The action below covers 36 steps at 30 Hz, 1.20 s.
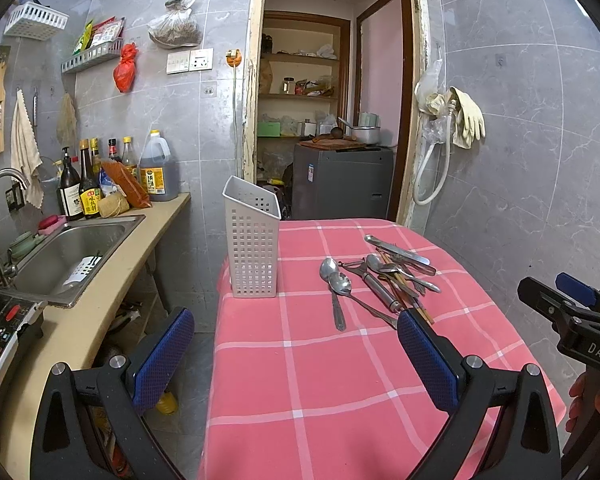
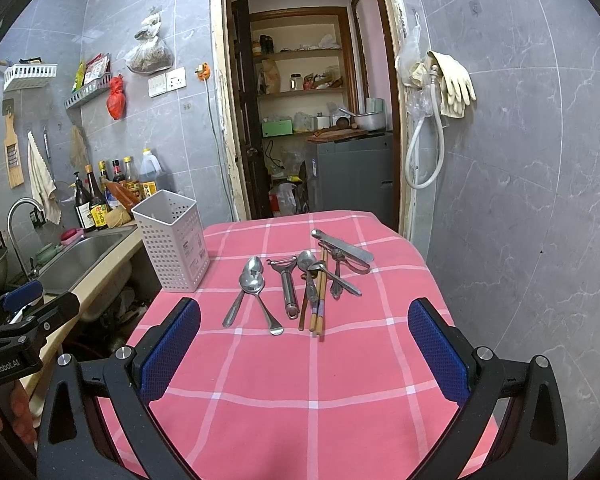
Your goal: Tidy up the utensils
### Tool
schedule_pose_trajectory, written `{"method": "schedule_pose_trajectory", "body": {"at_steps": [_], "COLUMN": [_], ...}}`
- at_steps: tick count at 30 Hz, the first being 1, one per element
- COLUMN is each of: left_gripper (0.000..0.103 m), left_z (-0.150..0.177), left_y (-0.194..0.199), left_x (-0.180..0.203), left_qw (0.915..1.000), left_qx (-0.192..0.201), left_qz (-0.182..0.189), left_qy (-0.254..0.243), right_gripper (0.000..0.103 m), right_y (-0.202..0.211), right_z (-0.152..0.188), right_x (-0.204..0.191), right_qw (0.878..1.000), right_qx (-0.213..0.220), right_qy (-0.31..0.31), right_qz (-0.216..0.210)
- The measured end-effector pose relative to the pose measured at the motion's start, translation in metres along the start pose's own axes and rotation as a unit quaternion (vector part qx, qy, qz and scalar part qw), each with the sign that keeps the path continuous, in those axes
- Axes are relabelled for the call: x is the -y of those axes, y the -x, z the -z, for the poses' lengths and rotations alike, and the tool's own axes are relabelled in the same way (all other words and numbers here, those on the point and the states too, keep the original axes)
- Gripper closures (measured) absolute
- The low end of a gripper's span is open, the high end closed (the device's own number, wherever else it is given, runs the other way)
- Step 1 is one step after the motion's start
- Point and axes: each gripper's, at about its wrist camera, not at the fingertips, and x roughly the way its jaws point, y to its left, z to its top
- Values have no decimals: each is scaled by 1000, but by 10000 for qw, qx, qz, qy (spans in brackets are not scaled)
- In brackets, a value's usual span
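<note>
A white perforated utensil holder (image 1: 253,245) (image 2: 172,240) stands upright at the far left corner of the table with the pink checked cloth (image 1: 320,380) (image 2: 300,380). To its right lie two spoons (image 1: 336,284) (image 2: 252,280), a metal peeler (image 1: 374,280) (image 2: 287,286), wooden chopsticks (image 2: 320,300) and a pile of several more metal utensils (image 1: 404,264) (image 2: 340,260). My left gripper (image 1: 296,344) hovers open over the table's near left edge. My right gripper (image 2: 304,336) hangs open just short of the utensils. Both hold nothing.
A counter with a steel sink (image 1: 72,256) (image 2: 80,252), a tap and several bottles (image 1: 88,184) runs along the left. An open doorway (image 1: 328,100) lies behind the table, and a tiled wall with gloves and a hose (image 2: 440,92) stands to the right.
</note>
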Motion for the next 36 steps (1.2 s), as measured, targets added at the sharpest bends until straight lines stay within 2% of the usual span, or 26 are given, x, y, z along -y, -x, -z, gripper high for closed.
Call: {"method": "schedule_pose_trajectory", "body": {"at_steps": [9,36], "left_gripper": [1,1], "left_z": [0,6], "left_y": [0,-3], "left_x": [0,6], "left_qw": [10000,10000], "left_qx": [-5,-40], "left_qz": [-2,17], "left_qy": [4,-11], "right_gripper": [1,1], "right_y": [0,-8], "right_z": [9,8], "right_x": [-3,0], "right_qw": [10000,9999], "right_qx": [-31,-101], "right_qy": [-25,-67], "right_qz": [3,9]}}
